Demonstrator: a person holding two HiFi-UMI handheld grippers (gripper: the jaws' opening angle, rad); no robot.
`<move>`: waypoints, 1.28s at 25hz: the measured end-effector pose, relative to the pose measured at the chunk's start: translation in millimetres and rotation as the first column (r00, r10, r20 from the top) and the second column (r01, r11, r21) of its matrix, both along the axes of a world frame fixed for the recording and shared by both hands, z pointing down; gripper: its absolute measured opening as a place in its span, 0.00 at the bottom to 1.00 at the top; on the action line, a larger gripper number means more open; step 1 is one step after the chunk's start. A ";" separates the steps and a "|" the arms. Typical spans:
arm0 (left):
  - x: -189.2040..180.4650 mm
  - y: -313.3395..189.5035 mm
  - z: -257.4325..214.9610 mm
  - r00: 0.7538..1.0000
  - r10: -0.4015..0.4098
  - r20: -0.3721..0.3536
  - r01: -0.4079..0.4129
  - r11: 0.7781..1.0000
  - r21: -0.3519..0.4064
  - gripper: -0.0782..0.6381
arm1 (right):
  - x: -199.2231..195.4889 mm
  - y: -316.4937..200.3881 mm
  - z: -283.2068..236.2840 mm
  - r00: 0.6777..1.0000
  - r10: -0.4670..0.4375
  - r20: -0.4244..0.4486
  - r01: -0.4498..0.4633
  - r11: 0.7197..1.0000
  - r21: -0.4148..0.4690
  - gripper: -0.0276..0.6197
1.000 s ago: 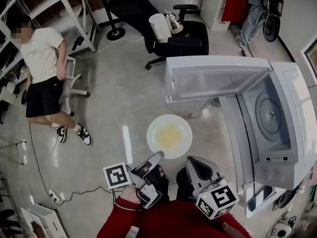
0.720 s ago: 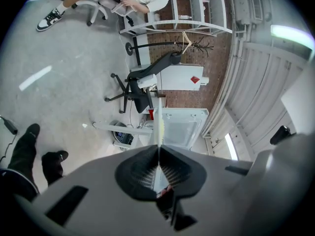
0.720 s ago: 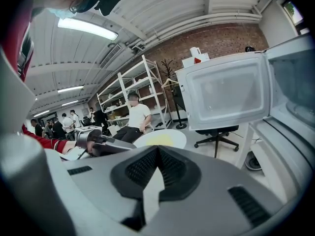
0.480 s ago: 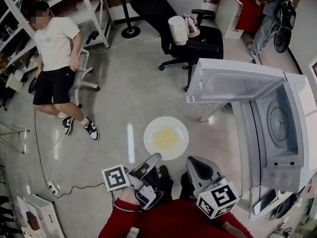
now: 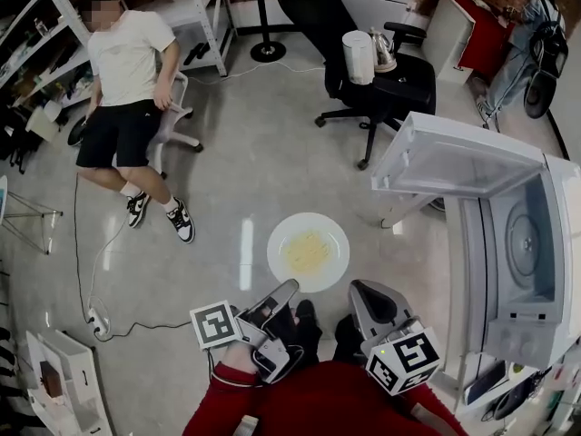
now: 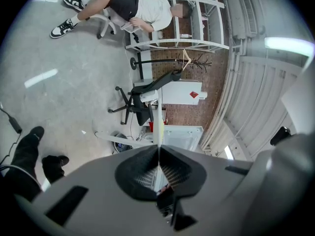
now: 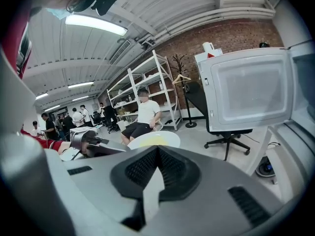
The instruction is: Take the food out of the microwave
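White plate [image 5: 280,240], mid-frame, is hanging from my left gripper [image 6: 158,150] pinching its rim; right gripper [image 7: 156,151] pressed together, empty; food [image 5: 309,252] risks sliding off.

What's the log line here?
left gripper: shut on white round plate of yellow food | right gripper: shut, empty | white microwave: door open, no food inside

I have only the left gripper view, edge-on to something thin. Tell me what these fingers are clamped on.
Observer: The head view shows a white plate carrying yellow food. The left gripper grips its near rim.
Operator: Report the right gripper.
Observer: The right gripper is shut on the same plate, at the rim to the right of the left gripper.
Operator: Check the microwave.
Observer: The microwave stands with its door open and its turntable bare.
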State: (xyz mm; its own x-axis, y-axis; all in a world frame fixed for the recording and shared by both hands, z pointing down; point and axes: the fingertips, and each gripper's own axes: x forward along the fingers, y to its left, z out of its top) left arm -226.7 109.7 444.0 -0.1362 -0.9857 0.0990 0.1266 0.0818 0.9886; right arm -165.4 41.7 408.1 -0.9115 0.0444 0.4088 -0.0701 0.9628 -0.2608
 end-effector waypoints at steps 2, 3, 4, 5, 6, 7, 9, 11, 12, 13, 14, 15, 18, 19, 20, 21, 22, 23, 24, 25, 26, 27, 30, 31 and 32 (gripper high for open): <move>-2.5 4.1 0.1 1.000 -0.016 0.002 0.016 1.000 -0.001 0.13 | -3.3 1.8 1.6 1.000 -0.013 -0.005 0.013 1.000 0.001 0.06; -3.8 6.4 0.1 1.000 -0.025 0.001 0.025 1.000 -0.002 0.13 | -5.0 2.9 2.2 1.000 -0.019 -0.006 0.019 1.000 0.001 0.06; -5.1 8.7 0.0 0.999 -0.034 0.000 0.034 0.999 -0.003 0.13 | -6.9 4.2 2.4 1.000 -0.027 -0.007 0.027 1.000 0.002 0.06; -6.6 11.2 0.1 0.999 -0.043 -0.001 0.043 0.999 -0.005 0.13 | -9.1 5.6 2.2 0.999 -0.036 -0.007 0.036 0.999 0.004 0.06; -8.2 13.8 0.3 0.999 -0.050 0.000 0.050 0.999 -0.006 0.13 | -11.4 7.1 1.8 0.999 -0.045 -0.006 0.045 0.999 0.006 0.06; -9.8 16.2 0.5 0.998 -0.056 0.000 0.056 0.998 -0.008 0.13 | -13.6 8.5 1.7 0.999 -0.053 -0.005 0.053 0.999 0.007 0.06; -12.3 20.5 0.9 0.998 -0.066 0.001 0.066 0.998 -0.011 0.13 | -17.4 11.3 1.9 0.998 -0.065 -0.003 0.065 0.998 0.007 0.06; -14.7 24.1 1.4 0.997 -0.073 0.002 0.073 0.997 -0.015 0.13 | -21.0 13.9 1.3 0.997 -0.079 -0.003 0.079 0.997 0.009 0.06; -15.8 25.4 1.5 0.997 -0.076 0.002 0.076 0.997 -0.016 0.13 | -22.5 15.1 1.0 0.996 -0.086 -0.003 0.086 0.996 0.010 0.06; -16.7 26.2 1.6 0.997 -0.079 0.002 0.079 0.997 -0.016 0.13 | -23.7 16.3 0.8 0.996 -0.091 -0.003 0.091 0.996 0.011 0.06; -17.2 26.7 1.7 0.997 -0.081 0.002 0.081 0.997 -0.016 0.13 | -24.5 17.2 0.6 0.995 -0.095 -0.003 0.095 0.995 0.012 0.06; -17.4 26.6 1.6 0.997 -0.081 0.001 0.081 0.997 -0.015 0.13 | -25.0 17.9 0.6 0.995 -0.098 -0.004 0.098 0.995 0.013 0.06; -17.1 25.1 1.2 0.997 -0.078 0.002 0.078 0.997 -0.010 0.13 | -25.2 19.9 0.5 0.994 -0.105 -0.007 0.105 0.994 0.017 0.06; -16.9 24.7 1.1 0.997 -0.076 0.002 0.076 0.997 -0.009 0.13 | -25.2 20.6 0.5 0.994 -0.107 -0.007 0.108 0.994 0.018 0.06; -16.7 24.4 1.1 0.997 -0.074 0.001 0.074 0.997 -0.008 0.13 | -25.1 21.2 0.5 0.994 -0.109 -0.006 0.109 0.994 0.019 0.06; -16.4 24.2 1.0 0.997 -0.073 0.000 0.073 0.997 -0.008 0.13 | -24.9 21.6 0.6 0.994 -0.108 -0.005 0.108 0.994 0.018 0.06; -16.2 24.0 0.8 0.997 -0.072 -0.001 0.072 0.997 -0.007 0.13 | -24.6 21.7 0.7 0.994 -0.106 -0.004 0.106 0.994 0.017 0.06; -16.2 23.9 0.5 0.997 -0.071 -0.001 0.071 0.997 -0.007 0.13 | -24.3 21.7 0.7 0.995 -0.104 -0.004 0.104 0.994 0.015 0.06; -16.4 23.8 0.3 0.997 -0.071 -0.002 0.071 0.997 -0.007 0.13 | -24.4 21.5 0.7 0.995 -0.102 -0.004 0.103 0.995 0.014 0.06; -16.8 23.7 0.2 0.998 -0.070 -0.002 0.070 0.997 -0.008 0.13 | -24.7 21.4 0.6 0.995 -0.103 -0.004 0.103 0.995 0.015 0.06; -17.2 23.7 0.1 0.998 -0.070 -0.002 0.070 0.997 -0.008 0.13 | -25.1 21.3 0.5 0.994 -0.106 -0.005 0.106 0.994 0.017 0.06; -17.5 23.6 0.2 0.998 -0.071 -0.001 0.071 0.997 -0.007 0.13 | -25.4 21.4 0.5 0.994 -0.109 -0.006 0.109 0.994 0.018 0.06; -17.8 24.3 0.5 0.997 -0.073 0.000 0.073 0.997 -0.007 0.13 | -25.6 21.8 1.4 0.994 -0.112 -0.008 0.112 0.994 0.020 0.06; -17.9 24.7 0.6 0.997 -0.074 0.000 0.074 0.997 -0.008 0.13 | -25.7 22.0 1.4 0.994 -0.112 -0.007 0.112 0.993 0.020 0.06; -18.0 25.1 0.7 0.997 -0.075 0.000 0.075 0.997 -0.009 0.13 | -26.0 22.2 1.2 0.994 -0.113 -0.006 0.113 0.993 0.022 0.06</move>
State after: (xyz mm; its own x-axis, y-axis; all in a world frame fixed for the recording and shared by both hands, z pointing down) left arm -244.7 134.8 444.7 -0.2094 -0.9719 0.1074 0.1327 0.0806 0.9879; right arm -191.4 63.9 409.2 -0.8992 0.1381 0.4152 0.0384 0.9701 -0.2396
